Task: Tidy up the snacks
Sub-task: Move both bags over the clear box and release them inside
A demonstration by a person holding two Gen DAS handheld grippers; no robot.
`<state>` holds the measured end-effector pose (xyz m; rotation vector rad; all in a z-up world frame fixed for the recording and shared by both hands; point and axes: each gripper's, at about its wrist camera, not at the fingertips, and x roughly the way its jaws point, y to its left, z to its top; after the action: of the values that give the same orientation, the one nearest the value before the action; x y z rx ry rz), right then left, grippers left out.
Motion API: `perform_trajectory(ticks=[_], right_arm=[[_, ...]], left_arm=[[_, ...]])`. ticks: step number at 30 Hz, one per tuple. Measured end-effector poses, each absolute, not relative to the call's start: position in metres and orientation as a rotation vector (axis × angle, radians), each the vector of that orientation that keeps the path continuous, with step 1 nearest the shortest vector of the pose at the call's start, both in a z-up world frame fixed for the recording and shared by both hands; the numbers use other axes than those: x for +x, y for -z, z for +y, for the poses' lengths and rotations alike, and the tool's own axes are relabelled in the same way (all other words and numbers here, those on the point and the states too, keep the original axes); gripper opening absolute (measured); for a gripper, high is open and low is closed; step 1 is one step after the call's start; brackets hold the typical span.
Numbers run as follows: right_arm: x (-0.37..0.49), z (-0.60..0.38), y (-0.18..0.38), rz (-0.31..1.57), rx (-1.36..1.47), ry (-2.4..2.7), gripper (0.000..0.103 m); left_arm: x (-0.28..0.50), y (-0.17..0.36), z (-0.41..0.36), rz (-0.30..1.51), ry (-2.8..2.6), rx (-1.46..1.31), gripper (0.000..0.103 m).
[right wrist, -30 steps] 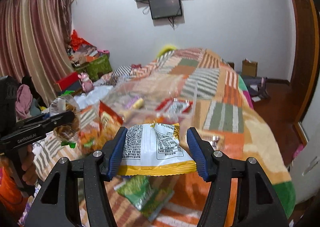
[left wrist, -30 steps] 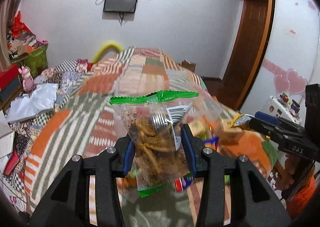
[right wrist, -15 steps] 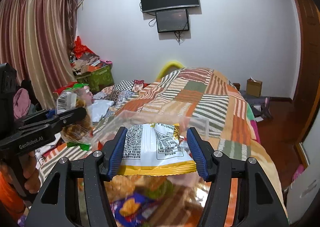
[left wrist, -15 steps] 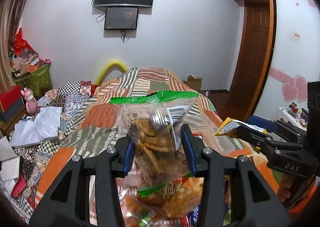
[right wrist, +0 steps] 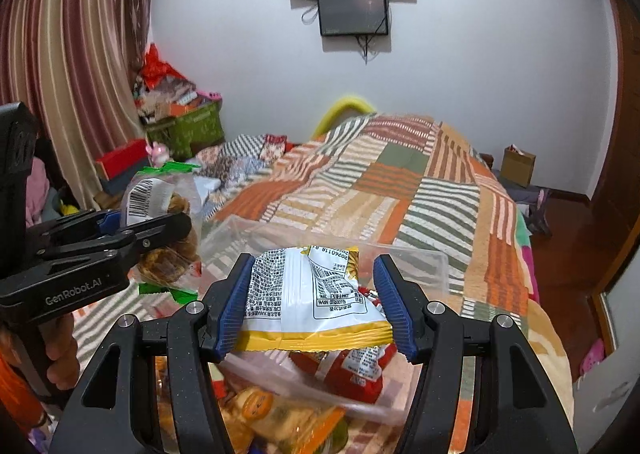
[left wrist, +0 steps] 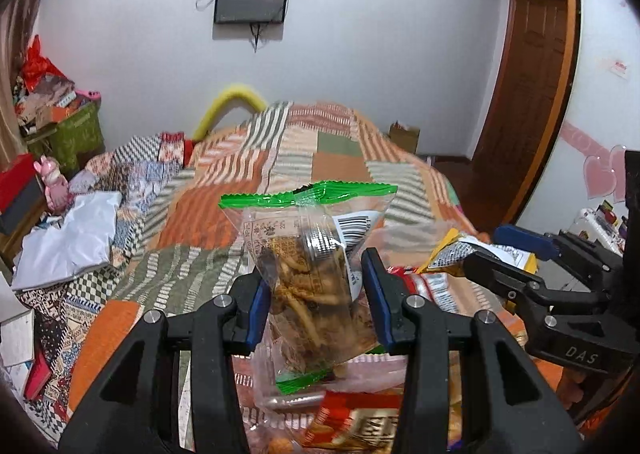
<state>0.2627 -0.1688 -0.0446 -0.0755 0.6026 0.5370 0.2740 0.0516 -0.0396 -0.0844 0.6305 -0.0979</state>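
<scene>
Snacks are in hand on both sides, so the step I judge to be under way is carrying them to the clear plastic bin (right wrist: 416, 266) on the bed (right wrist: 400, 182). The left gripper (left wrist: 316, 294) has its jaws clamped narrow on a clear packet with green seals (left wrist: 308, 274), which stands upright between the pads and is full of brown fried sticks. The right gripper (right wrist: 312, 306) has its jaws at a middling width, closed on a white and yellow packet (right wrist: 312, 298) held flat, yellow seam toward the camera. That packet hangs over the bin's near part, above a red packet (right wrist: 356, 370) already inside; the green-sealed one hangs above loose wrappers at the near edge of the bed, just beside the bin as far as I can tell.

To do this well, lower each packet into the bin before letting go, one at a time. Keep the two grippers apart, for they are close. Lay the flat packet beside the red one. Go gently on the fried sticks; they would probably crush.
</scene>
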Motion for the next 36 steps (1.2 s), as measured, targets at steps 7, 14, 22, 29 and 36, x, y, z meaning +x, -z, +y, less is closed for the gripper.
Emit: perform_trajectory(ticks=[7,14,22,29,36], right_arm=[[0.285,-0.150,0.064,0.699,-0.123,-0.554,0.058],[0.297,-0.141,0.083,0.789,-0.171,-0.553,0.058],[0.300,-0.134,0.092,0.841,-0.232,-0.540,0.060],[0.298,-0.137,0.085,0.824,-0.230,-0.540,0.061],[0.287,-0.153,0.067,0.774,-0.196,-0.534,0.061]], left_arm=[[0.305,0.069,0.059,0.744,0.102,-0.093,0.043],[0.316,0.081,0.055,0.791,0.114,-0.072,0.043],[0.316,0.081,0.052,0.790,0.113,-0.061,0.043],[0.310,0.078,0.054,0.789,0.121,-0.077,0.047],[0.296,0.062,0.054,0.757,0.133,-0.093,0.055]])
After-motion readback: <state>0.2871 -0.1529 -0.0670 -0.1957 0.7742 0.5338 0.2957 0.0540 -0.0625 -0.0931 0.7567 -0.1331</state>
